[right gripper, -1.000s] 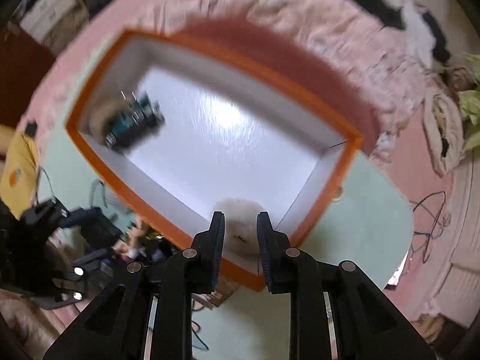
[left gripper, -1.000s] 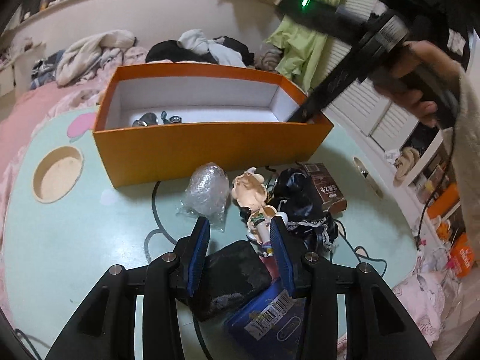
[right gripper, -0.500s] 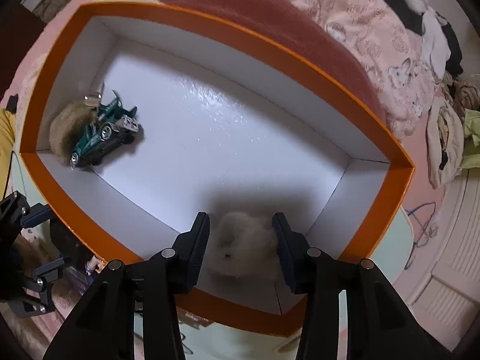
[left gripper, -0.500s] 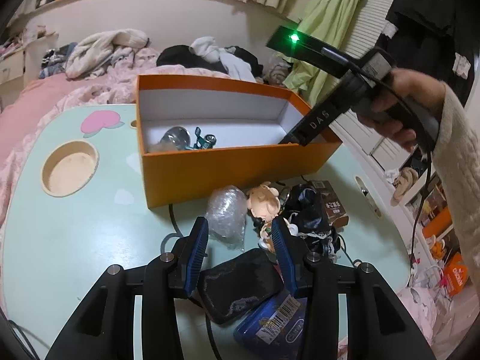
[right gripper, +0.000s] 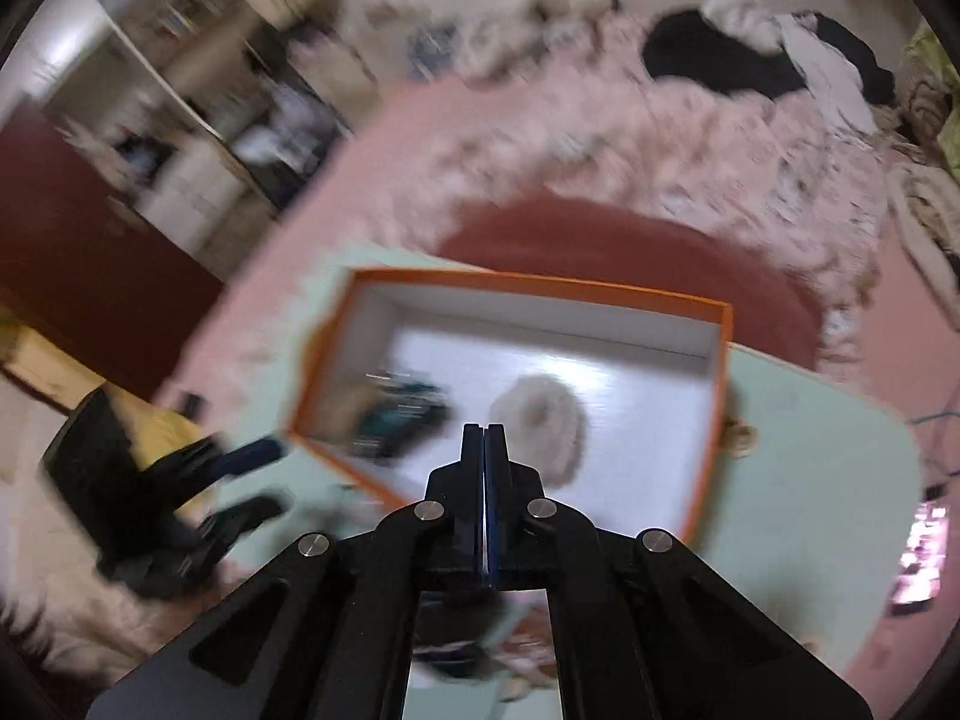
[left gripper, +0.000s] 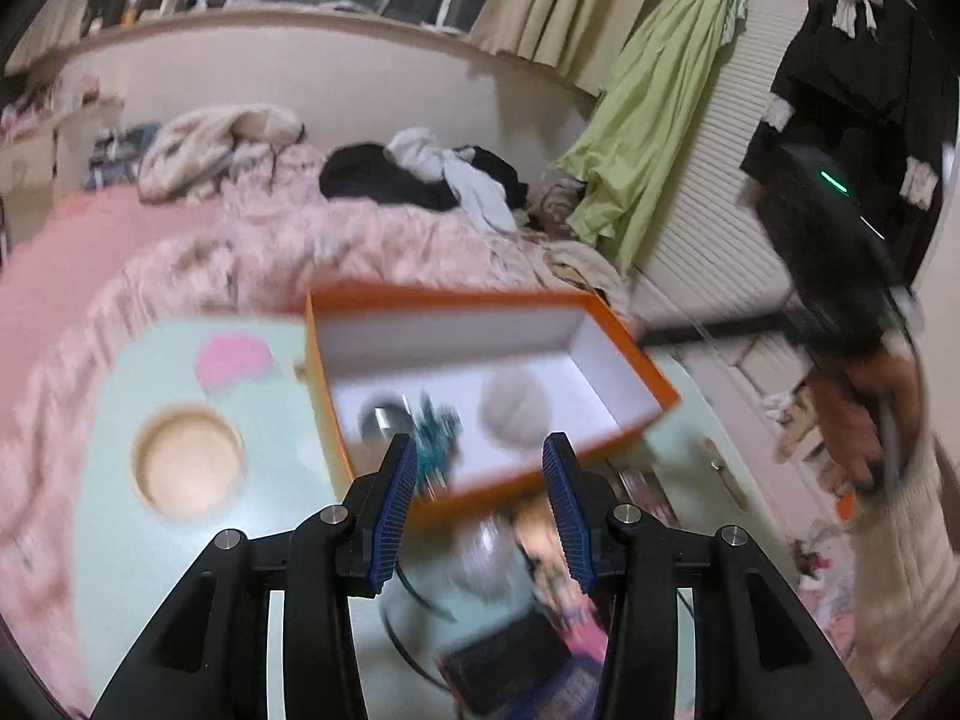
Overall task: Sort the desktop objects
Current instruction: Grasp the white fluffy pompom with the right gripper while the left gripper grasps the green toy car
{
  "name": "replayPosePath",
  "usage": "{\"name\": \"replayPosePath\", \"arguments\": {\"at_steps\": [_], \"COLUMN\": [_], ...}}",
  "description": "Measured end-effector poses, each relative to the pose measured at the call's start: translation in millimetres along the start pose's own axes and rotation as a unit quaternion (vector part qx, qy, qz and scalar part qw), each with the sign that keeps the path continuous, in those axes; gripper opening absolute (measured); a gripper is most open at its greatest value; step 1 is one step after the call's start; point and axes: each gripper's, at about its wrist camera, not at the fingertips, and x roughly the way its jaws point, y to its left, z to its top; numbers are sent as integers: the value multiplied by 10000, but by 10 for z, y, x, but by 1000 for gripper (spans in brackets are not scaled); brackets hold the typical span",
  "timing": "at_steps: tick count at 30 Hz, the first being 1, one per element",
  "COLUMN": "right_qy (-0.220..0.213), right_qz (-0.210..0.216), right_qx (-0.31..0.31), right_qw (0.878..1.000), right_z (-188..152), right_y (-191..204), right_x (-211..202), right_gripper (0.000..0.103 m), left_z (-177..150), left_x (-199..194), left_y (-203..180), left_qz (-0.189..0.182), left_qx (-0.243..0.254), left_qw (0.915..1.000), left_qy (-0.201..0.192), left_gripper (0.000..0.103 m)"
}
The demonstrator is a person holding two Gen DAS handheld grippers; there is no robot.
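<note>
Right tongs (right gripper: 485, 438) now raised, empty, above box (right gripper: 540, 291)

A cardboard orange box (right gripper: 711, 420) with a glossy white floor holds a fluffy pale pom-pom (right gripper: 543, 414).

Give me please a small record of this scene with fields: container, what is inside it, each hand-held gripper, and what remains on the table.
container: orange box, open top, on the table
inside: fluffy pale ball; teal toy car
left hand-held gripper: open, nothing between its pads
right hand-held gripper: shut, empty, above the box
remaining on table: blurred clutter, dark flat object
</note>
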Motion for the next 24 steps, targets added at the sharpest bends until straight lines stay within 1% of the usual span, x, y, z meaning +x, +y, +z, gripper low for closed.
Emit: {"name": "replayPosePath", "arguments": {"at_steps": [1,2,3,4,5,6,7,8,9,10,11,12,15,16,17,18,19,21,22,24], "right_qy": [-47,-104,-176,-233,-180,-49,95,232,362,442,515,560,818,843,883,851,788,597,411,-154], "right_qz": [90,67,-103,-396,-646,-790,-742,-599,-477,-472,-554,-628,-1007,-955,-803,-902,-921,-704,-604,-413], "right_qx": [-6,-13,20,88,163,284,423,516,647,769,851,850,625,577,477,333,271,497,644,768], "right_qw": [9999,9999,9998,9989,9976,9965,9963,9966,9961,9949,9935,9928,9896,9902,9917,9917,9923,9945,9952,9961], "right_z": [-51,-93,-103,-91,-55,-12,33,103,146,178,202,232,241,226,179,172,142,111,114,75], "right_y": [5,27,43,60,41,8,-10,-65,-77,-82,-69,-74,-49,-38,-37,-12,2,-59,-130,-170], "right_x": [-7,6,23,47,106,187,283,377,488,580,692,790,1132,1213,1255,1272,1249,1125,1034,762], "right_gripper": [1,1,4,9,22,31,35,45,49,49,49,49,49,48,30,23,23,23,23,23], "left_z": [118,225,299,369,393,408,426,443,449,452,443,424,351,326,308,304,305,327,340,361], "left_x": [78,188,289,424,493,570,639,633,611,578,541,501,445,431,412,400,385,383,397,474], "left_y": [-19,-28,-39,-74,-89,-109,-107,-66,-23,37,90,136,162,155,159,160,162,144,120,43], "left_qz": [140,282,385,446,471,532,645,666,607,443,311,291,570,587,576,550,504,434,402,385], "left_qx": [138,262,374,547,668,791,813,708,505,263,76,-38,72,105,132,141,153,197,234,371], "left_qw": [9996,9983,9964,9936,9915,9886,9863,9872,9894,9920,9935,9942,9931,9928,9926,9927,9930,9936,9935,9921], "left_qy": [185,433,650,884,1012,1164,1284,1267,1216,1156,1092,1033,1025,1038,1059,1064,1056,1028,1040,1137], "left_gripper": [43,43,43,43,43,43,42,42,42,42,42,42,42,42,42,42,42,42,42,42]}}
